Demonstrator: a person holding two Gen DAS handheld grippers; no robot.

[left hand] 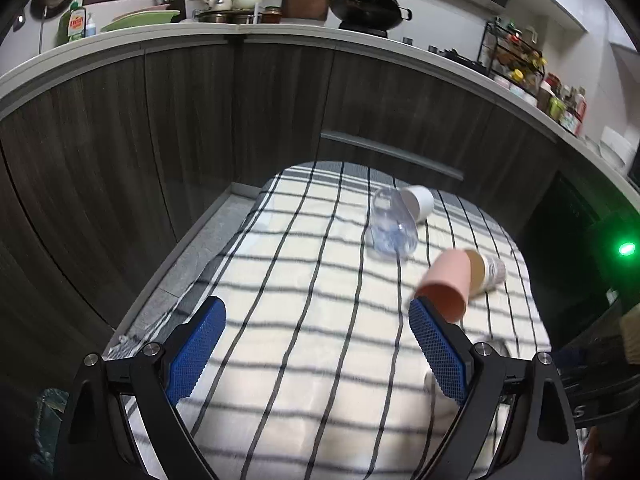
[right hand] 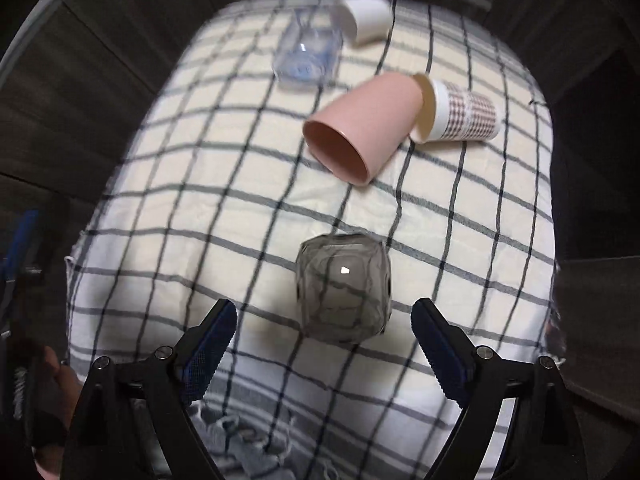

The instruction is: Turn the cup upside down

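Smoky glass cup (right hand: 344,288) stands base-up on the checked cloth (right hand: 200,184), between the right gripper (right hand: 324,320) fingers, jaws apart, untouched; blurred; left gripper (left hand: 317,318) jaws apart, empty; pink cup (right hand: 360,124) on its side at 12 o'clock, touching houndstooth paper cup (right hand: 460,114); bottle label unreadable.

The cloth (right hand: 224,184) is cream-white with a check of thin dark grey lines. The pink cup (right hand: 360,124) is plain salmon pink, inside also. The paper cup (right hand: 460,114) is white with a brown-red check and a cream inside. At the far edge of the cloth, the white cup (right hand: 368,16) is plain white and the clear cup (right hand: 308,56) is transparent with blue tint. The glass cup (right hand: 344,292) is smoky grey. The finger pads (left hand: 196,354) are blue, on black arms.
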